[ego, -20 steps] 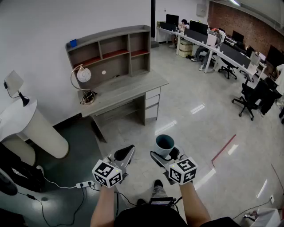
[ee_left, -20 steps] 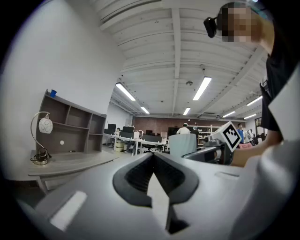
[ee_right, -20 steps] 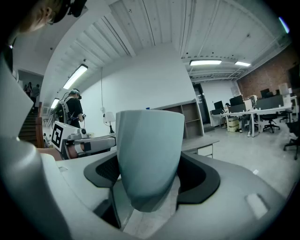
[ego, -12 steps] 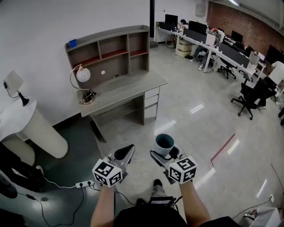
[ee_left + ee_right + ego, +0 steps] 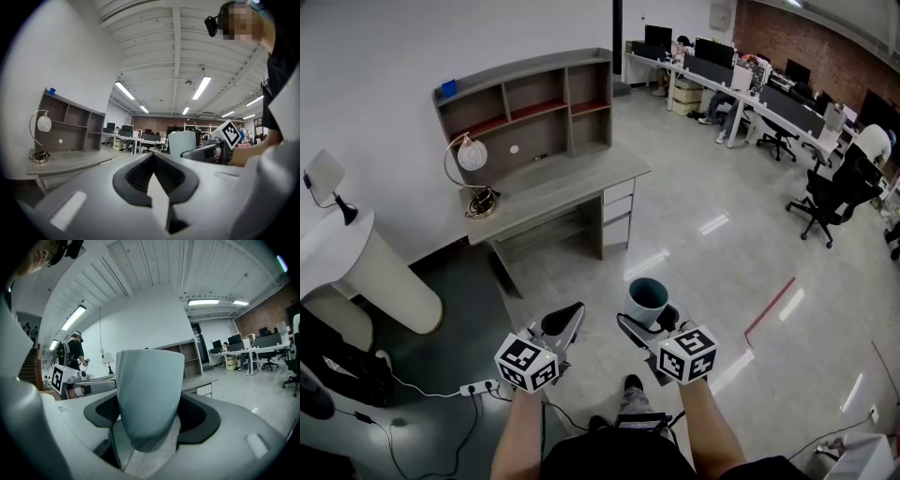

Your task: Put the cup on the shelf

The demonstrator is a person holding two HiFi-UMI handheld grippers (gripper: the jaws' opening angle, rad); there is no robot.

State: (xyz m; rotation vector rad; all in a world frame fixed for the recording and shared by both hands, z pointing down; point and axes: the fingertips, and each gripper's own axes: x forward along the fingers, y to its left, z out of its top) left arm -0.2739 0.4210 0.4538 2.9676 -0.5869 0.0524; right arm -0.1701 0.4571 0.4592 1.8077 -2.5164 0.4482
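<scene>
Right gripper (image 5: 648, 322) clamps teal cup (image 5: 647, 298) — black-white marker cube (image 5: 688, 353) behind.

readable text: none in any view
left gripper (image 5: 565, 321) cube faces: black-and-white square marker pattern, no letters or digits
right gripper (image 5: 647, 322) cube faces: same kind of square marker, different pattern, no letters or digits
far monitors (image 5: 713, 52): too small to read
</scene>
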